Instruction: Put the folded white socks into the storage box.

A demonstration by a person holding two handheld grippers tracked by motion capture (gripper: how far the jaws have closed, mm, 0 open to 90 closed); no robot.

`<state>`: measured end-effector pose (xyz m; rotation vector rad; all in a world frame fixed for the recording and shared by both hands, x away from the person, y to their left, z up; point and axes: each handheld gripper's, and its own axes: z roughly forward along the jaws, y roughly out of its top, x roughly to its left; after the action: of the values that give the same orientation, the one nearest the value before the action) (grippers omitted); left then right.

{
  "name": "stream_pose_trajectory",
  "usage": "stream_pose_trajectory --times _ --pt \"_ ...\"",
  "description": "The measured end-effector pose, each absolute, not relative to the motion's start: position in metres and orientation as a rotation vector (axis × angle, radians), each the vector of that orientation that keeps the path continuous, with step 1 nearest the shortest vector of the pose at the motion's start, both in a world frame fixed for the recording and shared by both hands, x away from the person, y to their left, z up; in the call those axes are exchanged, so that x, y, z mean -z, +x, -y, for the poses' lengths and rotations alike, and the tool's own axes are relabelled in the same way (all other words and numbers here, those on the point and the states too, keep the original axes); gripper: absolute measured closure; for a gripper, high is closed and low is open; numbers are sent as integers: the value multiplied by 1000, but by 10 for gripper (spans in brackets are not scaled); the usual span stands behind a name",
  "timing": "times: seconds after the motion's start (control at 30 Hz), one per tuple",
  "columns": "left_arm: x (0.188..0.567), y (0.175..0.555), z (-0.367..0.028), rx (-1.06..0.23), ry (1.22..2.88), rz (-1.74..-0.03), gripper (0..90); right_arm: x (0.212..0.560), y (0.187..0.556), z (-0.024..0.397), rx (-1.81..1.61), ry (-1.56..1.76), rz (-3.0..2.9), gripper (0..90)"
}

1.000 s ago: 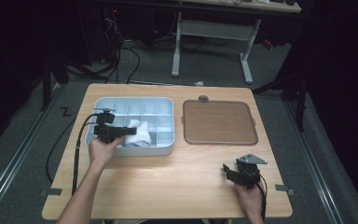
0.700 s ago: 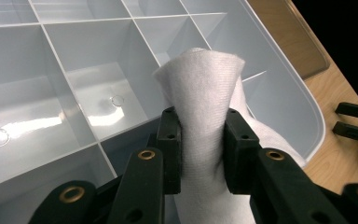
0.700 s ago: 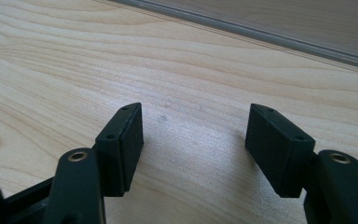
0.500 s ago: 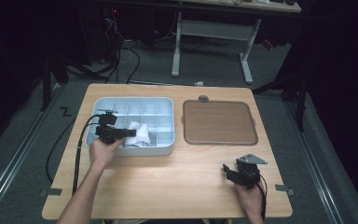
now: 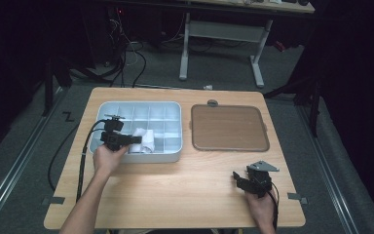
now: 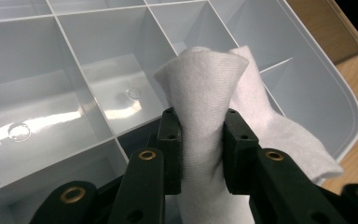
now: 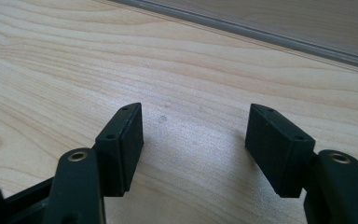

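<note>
A white cloth is pinched between the jaws of my left gripper, which is shut on it over the pale blue divided organizer tray. In the high view the cloth lies in the tray's front middle compartments, with the left gripper at its left side, pointing right. My right gripper is open, its jaws wide apart just above bare wood. The high view has the right gripper near the table's front right, held still in a hand.
A brown tray lid lies flat to the right of the organizer. The light wooden table has bare room in front. A black cable trails from the left gripper off the table's left edge. Table legs and cables stand behind.
The left gripper with the cloth has shifted slightly within the tray; its grip is unchanged. The right gripper has stayed in place.
</note>
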<state>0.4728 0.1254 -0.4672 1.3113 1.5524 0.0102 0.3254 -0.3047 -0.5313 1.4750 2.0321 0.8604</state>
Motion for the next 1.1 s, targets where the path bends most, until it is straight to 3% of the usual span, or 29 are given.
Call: stream_pose_trajectory --times 1.1 --pt "476 466 -116 -119 1470 -1545 753 531 325 305 -860 1476 -2031 374"
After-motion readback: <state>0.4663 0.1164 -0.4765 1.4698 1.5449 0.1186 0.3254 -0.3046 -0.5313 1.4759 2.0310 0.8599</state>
